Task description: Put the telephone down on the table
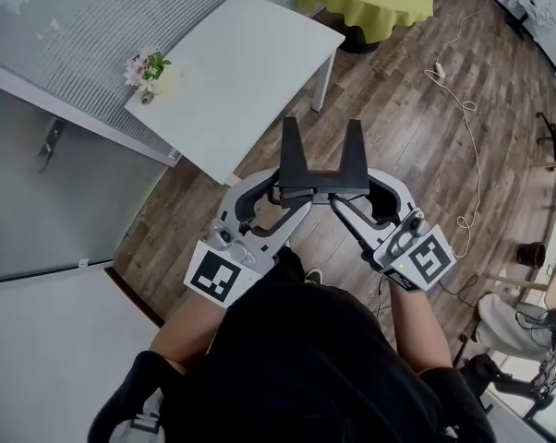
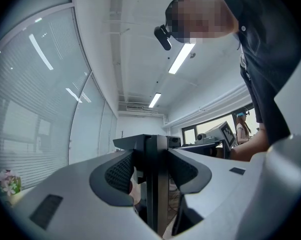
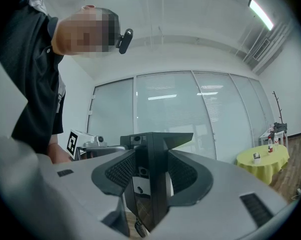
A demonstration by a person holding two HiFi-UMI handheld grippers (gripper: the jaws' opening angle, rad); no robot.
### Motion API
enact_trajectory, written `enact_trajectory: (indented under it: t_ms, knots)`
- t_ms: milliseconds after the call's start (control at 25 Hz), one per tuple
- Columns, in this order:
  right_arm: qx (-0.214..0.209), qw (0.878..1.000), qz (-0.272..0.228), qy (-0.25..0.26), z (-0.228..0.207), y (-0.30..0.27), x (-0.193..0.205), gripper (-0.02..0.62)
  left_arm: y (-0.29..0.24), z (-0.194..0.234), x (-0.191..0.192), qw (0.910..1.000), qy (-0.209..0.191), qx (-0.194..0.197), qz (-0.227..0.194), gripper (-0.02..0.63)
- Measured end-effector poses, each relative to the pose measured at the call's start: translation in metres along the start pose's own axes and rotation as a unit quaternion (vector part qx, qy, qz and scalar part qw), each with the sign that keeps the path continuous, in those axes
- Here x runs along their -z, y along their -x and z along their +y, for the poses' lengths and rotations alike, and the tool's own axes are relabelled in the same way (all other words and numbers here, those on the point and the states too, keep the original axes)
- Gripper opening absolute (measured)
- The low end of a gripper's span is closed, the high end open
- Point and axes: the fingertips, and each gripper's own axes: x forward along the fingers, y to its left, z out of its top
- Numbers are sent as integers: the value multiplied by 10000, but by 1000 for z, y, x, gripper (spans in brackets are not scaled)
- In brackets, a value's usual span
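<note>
The telephone (image 1: 320, 179) is a black piece with two upright prongs, held in the air above the wooden floor in front of the person. My left gripper (image 1: 284, 193) is shut on its left end and my right gripper (image 1: 352, 196) is shut on its right end. In the left gripper view the black body (image 2: 156, 174) stands clamped between the ribbed pads (image 2: 121, 171). The right gripper view shows the same body (image 3: 151, 169) pinched between that gripper's pads (image 3: 183, 174). The white table (image 1: 250, 81) lies ahead and to the left, beyond the telephone.
A small pot of flowers (image 1: 147, 68) stands at the white table's left corner. A round table with a yellow cloth (image 1: 367, 0) is further back. A power strip (image 1: 439, 68) and its white cable (image 1: 472, 146) run over the floor at right. A glass wall (image 1: 66, 26) borders the left.
</note>
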Motion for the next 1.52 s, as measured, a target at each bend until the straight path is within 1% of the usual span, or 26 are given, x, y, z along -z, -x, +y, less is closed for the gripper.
enact_trajectory:
  t_ms: [200, 320, 400, 560, 800, 880, 1040, 1280, 1520]
  knots:
    - [87, 10000, 14, -5, -13, -33, 2, 218, -4, 36, 2, 9999, 41, 83, -49, 215]
    - [172, 9998, 22, -7, -28, -59, 4, 218, -11, 66, 4, 9998, 95, 153, -81, 215]
    - [202, 9998, -13, -31, -35, -69, 3, 218, -15, 79, 4, 9997, 93, 202, -80, 215]
    - [204, 9998, -32, -63, -44, -76, 0, 218, -23, 89, 0, 9996, 29, 253, -107, 215]
    - [140, 9999, -51, -76, -47, -79, 0, 218, -25, 92, 0, 9997, 58, 175, -137, 215]
    - [71, 9999, -68, -106, -54, -82, 1, 218, -30, 97, 1, 9998, 40, 118, -134, 215]
    - [-102, 9998, -61, -161, -100, -105, -2, 218, -67, 130, 1, 9999, 30, -65, -151, 215]
    - [-491, 9987, 6, -165, -149, -124, -7, 218, -105, 158, 3, 9990, 16, -441, -97, 215]
    - [-968, 9951, 60, -191, -199, -138, -15, 218, -148, 179, 1, 9956, 4, -930, -56, 213]
